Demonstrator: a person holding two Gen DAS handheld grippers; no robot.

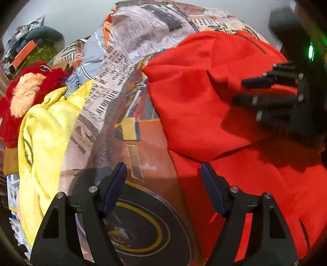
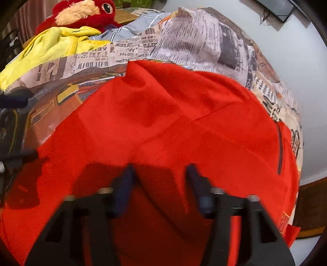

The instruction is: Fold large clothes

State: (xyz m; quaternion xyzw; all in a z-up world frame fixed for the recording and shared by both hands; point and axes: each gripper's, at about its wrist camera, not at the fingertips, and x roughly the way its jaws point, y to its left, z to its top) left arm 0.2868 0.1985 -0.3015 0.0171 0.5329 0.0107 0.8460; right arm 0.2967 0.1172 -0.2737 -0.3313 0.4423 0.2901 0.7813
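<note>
Red garment (image 2: 163, 126) lies spread across a bed cover printed with newspaper text and a vintage car (image 1: 130, 114); whether that surface is a bed I cannot tell, so I name only the cover. The garment looks like a jacket or sweatshirt: a dark zip-like slit shows near its right edge in the right wrist view. In the left wrist view 1 flap is already turned over onto the body of the cloth, its folded edge running diagonally, so I judge 1 fold made or under way, with several left: the piece is still broad, wrinkled and far from a compact stack. Left hand-held gripper (image 1: 163, 184) hovers with its jaws spread, straddling the boundary between red fabric and printed cover, nothing between the pads. Right hand-held gripper (image 2: 159, 184) sits low over the near part of the garment; its jaws are blurred but visibly apart, with red cloth below and between them, and no pinch shows. From the left wrist view the right tool appears at the far right, above the folded flap. Behind the work: a yellow fleece item (image 1: 45, 131), a red plush toy (image 2: 81, 14), a grey striped cloth (image 1: 92, 59). Likely next need: a hold on an edge or hem.
</note>
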